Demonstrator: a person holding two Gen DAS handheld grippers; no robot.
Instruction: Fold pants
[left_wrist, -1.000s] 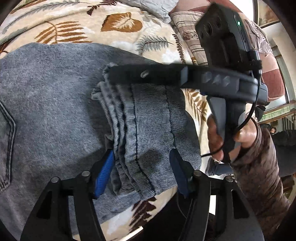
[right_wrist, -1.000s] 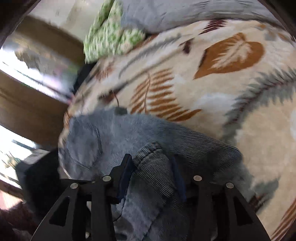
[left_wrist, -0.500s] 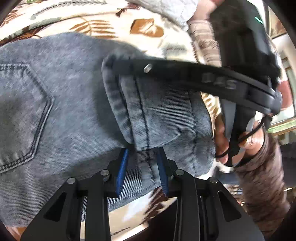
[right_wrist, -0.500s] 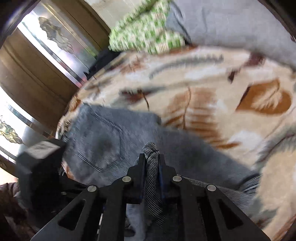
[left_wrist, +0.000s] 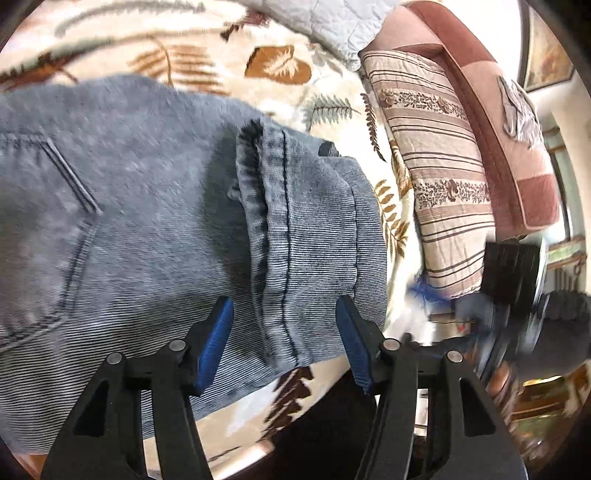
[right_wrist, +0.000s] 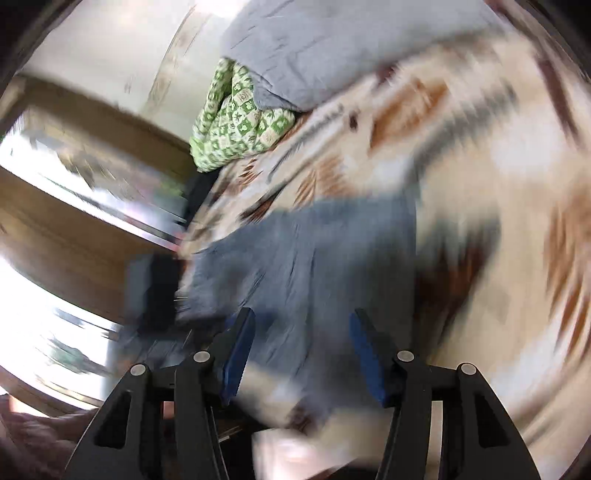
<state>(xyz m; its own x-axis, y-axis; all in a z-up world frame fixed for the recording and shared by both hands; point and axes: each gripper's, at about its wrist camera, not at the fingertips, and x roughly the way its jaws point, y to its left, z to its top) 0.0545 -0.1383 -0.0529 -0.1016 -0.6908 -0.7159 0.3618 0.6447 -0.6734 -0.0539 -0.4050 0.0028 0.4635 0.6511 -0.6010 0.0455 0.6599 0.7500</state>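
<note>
The pants (left_wrist: 147, 221), grey-blue denim, lie folded on a bed whose blanket (left_wrist: 280, 37) is cream with brown and grey leaf prints. In the left wrist view a back pocket (left_wrist: 48, 229) shows at the left. The cuffs (left_wrist: 295, 236) are laid over the upper part of the pants, their hems stacked in a ridge near the middle of the view.

The left hand-held gripper (left_wrist: 284, 339) hovers at the near edge of the cuffs. Its jaws are opening, and its blue pads (left_wrist: 216, 343) stand clear on either side of the fabric. The cloth lies between them but is not pinched, so the grip is released.

The right hand-held gripper (right_wrist: 301, 354) sits over the pants (right_wrist: 306, 258) in a badly blurred view. Its jaws are also opening and its pads (right_wrist: 238, 354) stand apart. Denim shows in the gap, but nothing is clamped. In the left wrist view it is only a dark smear at the right edge, beside a striped pillow (left_wrist: 436, 173).

A green patterned cloth (right_wrist: 236, 122) and a grey quilt (right_wrist: 332, 40) lie at the far end of the bed.
</note>
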